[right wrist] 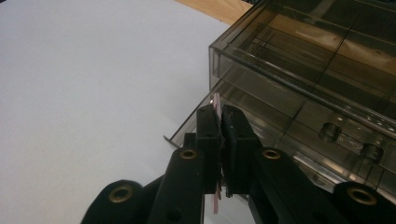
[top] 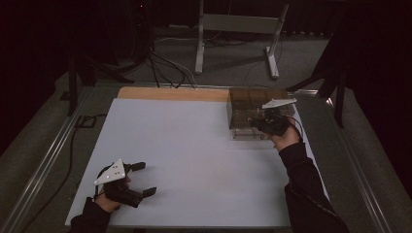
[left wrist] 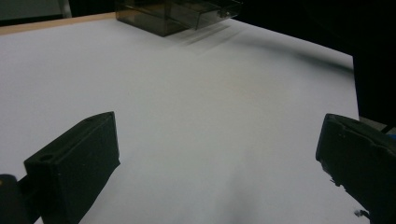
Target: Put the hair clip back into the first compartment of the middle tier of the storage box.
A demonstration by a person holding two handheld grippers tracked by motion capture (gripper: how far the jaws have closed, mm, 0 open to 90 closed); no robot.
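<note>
Matte black right tongs [right wrist: 219, 140] pinching thin pink card [right wrist: 216, 105], smoky clear-plastic drawer box [right wrist: 303, 79]

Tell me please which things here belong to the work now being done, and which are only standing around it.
In use:
- right gripper, jaws shut on a thin pink card
- smoky clear drawer box, lower drawer pulled out

Standing by:
- left gripper, jaws open over the white table sheet
- grey metal stand on the floor
- floor cables
</note>
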